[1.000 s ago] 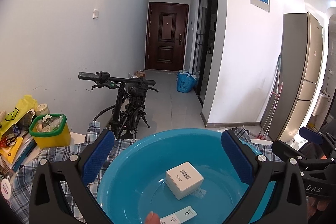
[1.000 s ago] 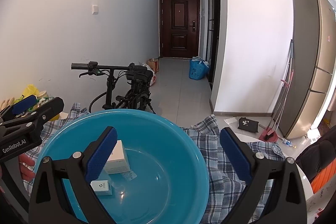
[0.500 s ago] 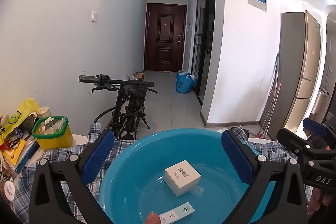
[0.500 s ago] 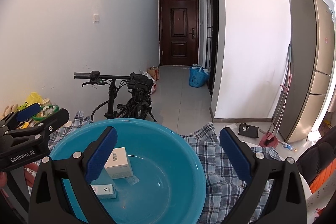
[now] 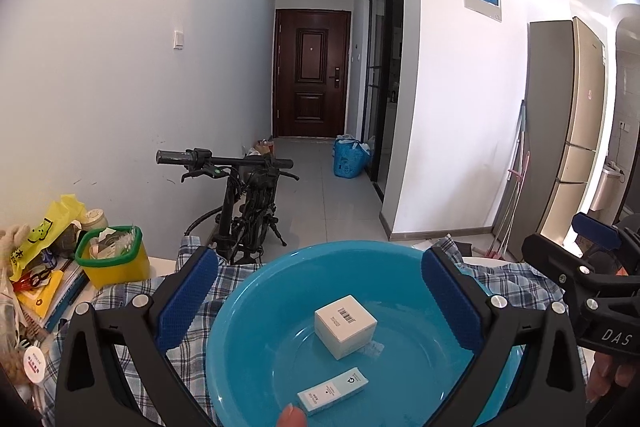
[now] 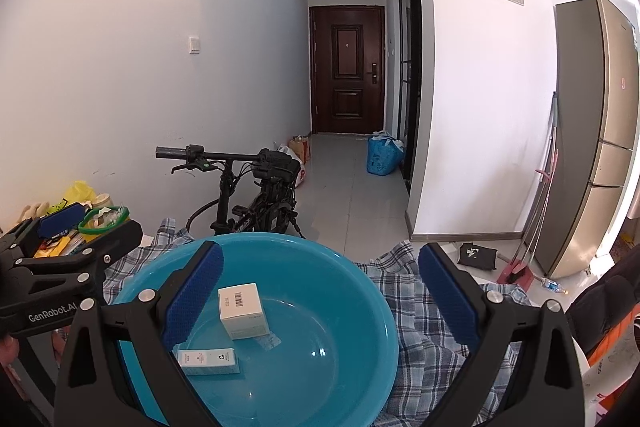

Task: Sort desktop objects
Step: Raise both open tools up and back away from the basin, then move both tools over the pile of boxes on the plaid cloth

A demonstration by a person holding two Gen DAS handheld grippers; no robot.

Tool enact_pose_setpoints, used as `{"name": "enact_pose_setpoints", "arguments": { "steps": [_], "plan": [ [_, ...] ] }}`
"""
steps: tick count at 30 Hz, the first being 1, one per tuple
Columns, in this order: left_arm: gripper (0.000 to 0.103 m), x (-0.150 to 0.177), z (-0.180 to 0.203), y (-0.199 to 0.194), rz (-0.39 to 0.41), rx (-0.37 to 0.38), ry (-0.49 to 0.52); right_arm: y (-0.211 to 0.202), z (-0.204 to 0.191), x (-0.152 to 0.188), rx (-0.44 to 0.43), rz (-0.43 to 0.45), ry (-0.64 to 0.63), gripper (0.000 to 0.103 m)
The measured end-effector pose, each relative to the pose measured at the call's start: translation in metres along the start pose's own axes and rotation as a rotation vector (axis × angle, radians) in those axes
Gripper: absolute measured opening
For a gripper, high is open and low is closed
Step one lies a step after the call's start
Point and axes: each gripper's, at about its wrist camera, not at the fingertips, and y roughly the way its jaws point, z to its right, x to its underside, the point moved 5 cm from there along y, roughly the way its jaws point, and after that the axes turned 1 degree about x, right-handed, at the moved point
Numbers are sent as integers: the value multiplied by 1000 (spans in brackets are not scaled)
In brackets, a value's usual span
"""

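Note:
A blue plastic basin (image 5: 256, 347) (image 6: 332, 347) sits on a plaid cloth right in front of both grippers. Inside it lie a white cube box with a barcode (image 5: 346, 325) (image 6: 242, 311) and a small flat white-and-teal box (image 5: 332, 389) (image 6: 208, 361). My left gripper (image 5: 320, 297) hangs open above the basin's near side, nothing between its blue pads (image 5: 186, 297). My right gripper (image 6: 320, 301) is open too, straddling the basin's right half, and holds nothing. Each gripper shows at the edge of the other's view: the right gripper (image 5: 592, 279), the left gripper (image 6: 60, 267).
A yellow tub with a green rim (image 5: 112, 263) and a pile of books, bags and scissors (image 5: 36, 279) crowd the table's left end. The plaid cloth (image 6: 420, 311) covers the table. A folding bike (image 5: 248, 211) stands beyond the far edge. A fingertip (image 5: 294, 415) shows at the bottom.
Both grippers have drifted slightly, so the basin sits a little differently in each view. They stay open. The two boxes have not moved inside the basin.

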Motion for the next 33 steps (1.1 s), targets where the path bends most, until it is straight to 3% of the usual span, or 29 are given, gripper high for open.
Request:
{"name": "enact_pose_setpoints", "arguments": {
  "steps": [15, 33],
  "plan": [
    [103, -7, 12, -89, 51, -14, 22, -83, -11, -9, -3, 82, -15, 98],
    [103, 16, 8, -188, 99, -44, 29, -167, -32, 21, -47, 130, -24, 98]
  ]
}}
